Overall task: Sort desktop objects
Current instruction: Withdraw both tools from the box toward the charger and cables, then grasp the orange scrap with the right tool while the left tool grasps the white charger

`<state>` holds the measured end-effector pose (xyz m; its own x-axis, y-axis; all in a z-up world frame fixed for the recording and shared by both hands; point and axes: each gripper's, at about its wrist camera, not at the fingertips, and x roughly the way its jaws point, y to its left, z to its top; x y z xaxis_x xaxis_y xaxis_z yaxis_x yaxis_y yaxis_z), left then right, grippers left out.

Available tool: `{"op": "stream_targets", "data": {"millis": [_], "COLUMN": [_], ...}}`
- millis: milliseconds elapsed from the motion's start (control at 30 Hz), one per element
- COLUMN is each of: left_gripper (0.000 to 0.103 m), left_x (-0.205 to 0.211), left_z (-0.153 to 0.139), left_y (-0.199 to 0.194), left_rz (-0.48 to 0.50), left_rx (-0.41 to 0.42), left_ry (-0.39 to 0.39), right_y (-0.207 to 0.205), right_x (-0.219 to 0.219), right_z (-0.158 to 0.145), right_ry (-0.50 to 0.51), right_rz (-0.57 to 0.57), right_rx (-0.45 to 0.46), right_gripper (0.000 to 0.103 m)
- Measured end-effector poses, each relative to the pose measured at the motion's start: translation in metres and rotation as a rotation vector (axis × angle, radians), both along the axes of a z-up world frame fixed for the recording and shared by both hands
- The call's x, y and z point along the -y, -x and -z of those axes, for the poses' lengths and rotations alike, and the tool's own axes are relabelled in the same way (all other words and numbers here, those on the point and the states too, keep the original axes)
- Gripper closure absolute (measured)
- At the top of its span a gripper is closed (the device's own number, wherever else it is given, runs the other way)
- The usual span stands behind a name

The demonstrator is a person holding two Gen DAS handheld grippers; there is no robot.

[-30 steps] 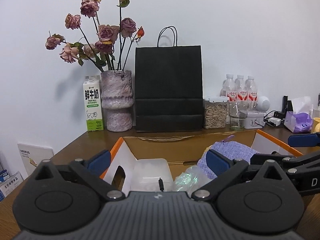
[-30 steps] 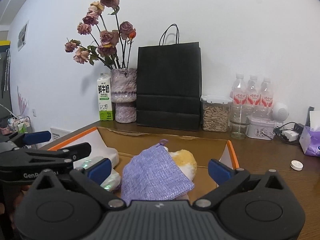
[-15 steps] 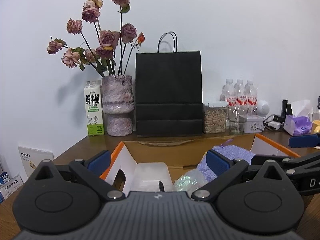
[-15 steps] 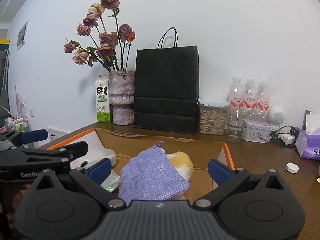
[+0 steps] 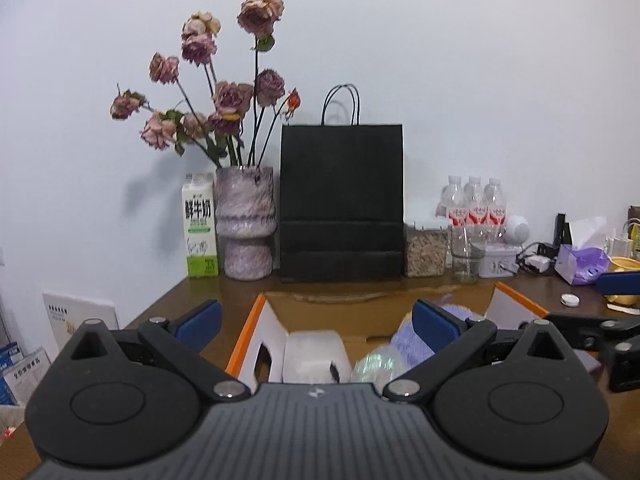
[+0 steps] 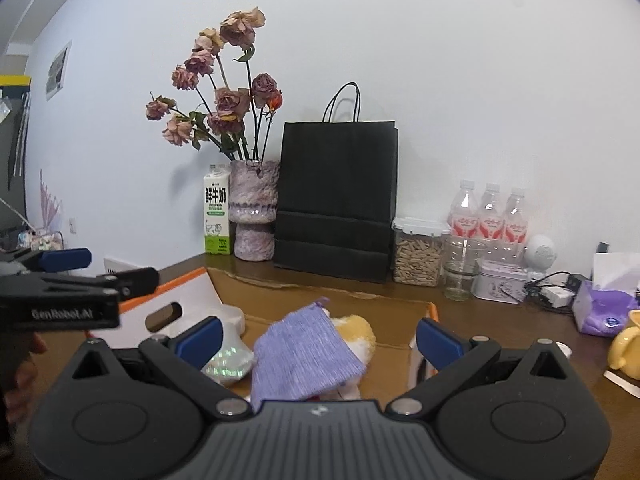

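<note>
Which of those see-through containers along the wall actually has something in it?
The square lidded jar beside the black paper bag; it is packed with pale seeds. The small round glass jar beside it looks empty and has no lid.

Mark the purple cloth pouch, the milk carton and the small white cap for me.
purple cloth pouch (image 6: 304, 354), right wrist view, centre of its woven face.
milk carton (image 6: 216, 216), right wrist view, front panel.
small white cap (image 5: 569, 300), left wrist view, its top.

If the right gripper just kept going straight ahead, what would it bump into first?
Probably the purple cloth pouch in the cardboard box: it lies right between the open right gripper fingers. The black paper bag stands farther behind. Depth is hard to judge.
</note>
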<state>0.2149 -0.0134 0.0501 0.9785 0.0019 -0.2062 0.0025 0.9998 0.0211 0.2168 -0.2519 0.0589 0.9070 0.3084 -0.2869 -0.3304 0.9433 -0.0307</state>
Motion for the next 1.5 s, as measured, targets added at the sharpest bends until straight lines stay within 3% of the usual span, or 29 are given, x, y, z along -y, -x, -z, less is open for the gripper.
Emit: {"op": "stream_targets", "data": {"millis": [400,600,867,1067,1133,1333,1500], "left_gripper": [0.000,0.000,0.002,0.023,0.034,0.061,0.070], "left_x": [-0.028,-0.037,-0.036,-0.030,-0.029,-0.027,-0.030], "left_z": [0.029,0.044,0.057,0.061,0.062,0.064,0.063], "left_y": [0.032,0.028,0.017,0.007,0.005,0.000,0.000], "left_rz": [-0.009,-0.021,0.055,0.096,0.113,0.133,0.127], "left_rx": [-0.187,-0.290,-0.378,-0.426,-0.436,-0.451,-0.451], "left_ry": [-0.004,-0.001,0.008,0.019,0.034,0.053,0.067], "right_y": [0.036,0.033,0.014,0.006,0.005,0.001,-0.003], "right_x": [0.022,0.027,0.024,0.018,0.016,0.012,0.015], "right_z": [0.030,0.052,0.065,0.068,0.067,0.070,0.075], "right_ry": [0.060,0.058,0.046,0.029,0.021,0.003,-0.008], "right_rz": [0.036,0.071,0.098,0.090,0.080,0.077,0.080], "right_rx": [-0.144,-0.244,-0.329,-0.361,-0.364,-0.387,-0.405], "right_gripper": [0.000,0.000,0.005,0.019,0.029,0.037,0.057]}}
